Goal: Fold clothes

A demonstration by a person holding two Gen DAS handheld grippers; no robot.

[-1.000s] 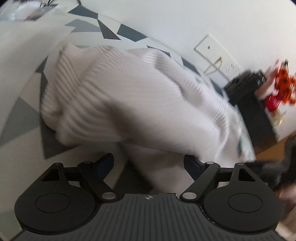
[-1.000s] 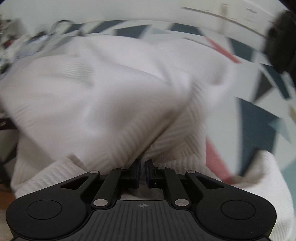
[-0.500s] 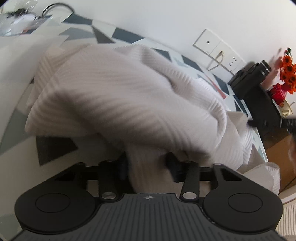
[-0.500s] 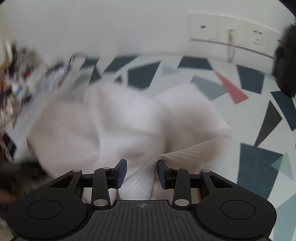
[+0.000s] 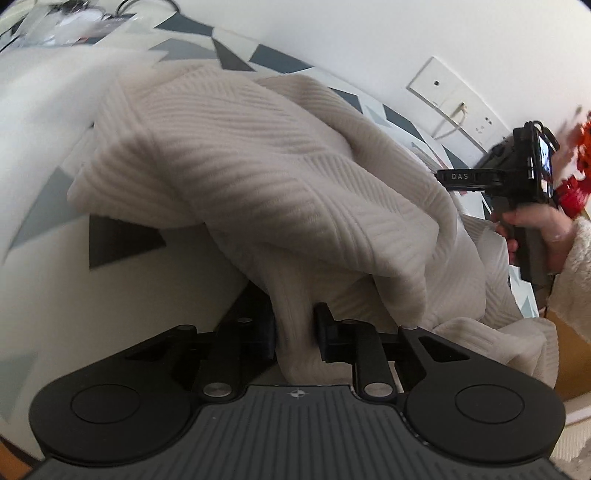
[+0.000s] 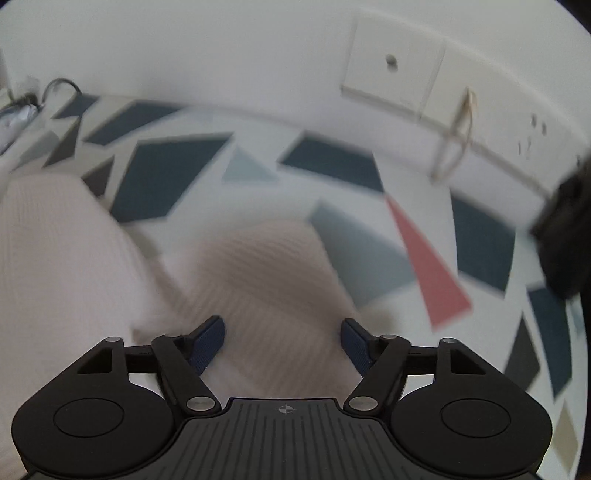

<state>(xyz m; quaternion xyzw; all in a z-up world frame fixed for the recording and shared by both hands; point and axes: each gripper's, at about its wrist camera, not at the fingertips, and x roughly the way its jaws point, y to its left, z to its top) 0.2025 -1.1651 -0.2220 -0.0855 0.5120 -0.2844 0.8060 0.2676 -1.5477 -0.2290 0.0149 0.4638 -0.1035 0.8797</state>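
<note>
A cream ribbed knit sweater (image 5: 258,173) lies heaped on a white cloth with grey and blue triangles (image 5: 122,240). My left gripper (image 5: 294,328) is shut on a thick fold of the sweater at its near edge. At the right of the left wrist view a hand holds my right gripper (image 5: 517,177) above the sweater's far side. In the right wrist view my right gripper (image 6: 283,343) stands open, its blue pads (image 6: 210,343) wide apart over a blurred part of the sweater (image 6: 266,280), holding nothing.
A white wall with socket plates (image 6: 395,74) and a hanging cord (image 6: 458,136) runs behind the table. Red-orange flowers (image 5: 580,147) stand at the far right. Cables and clutter (image 5: 74,22) lie at the far left. A dark object (image 6: 569,229) sits at the right edge.
My left gripper has closed on a sweater fold. My right gripper has let go of the sweater, opened wide and lifted away toward the wall.
</note>
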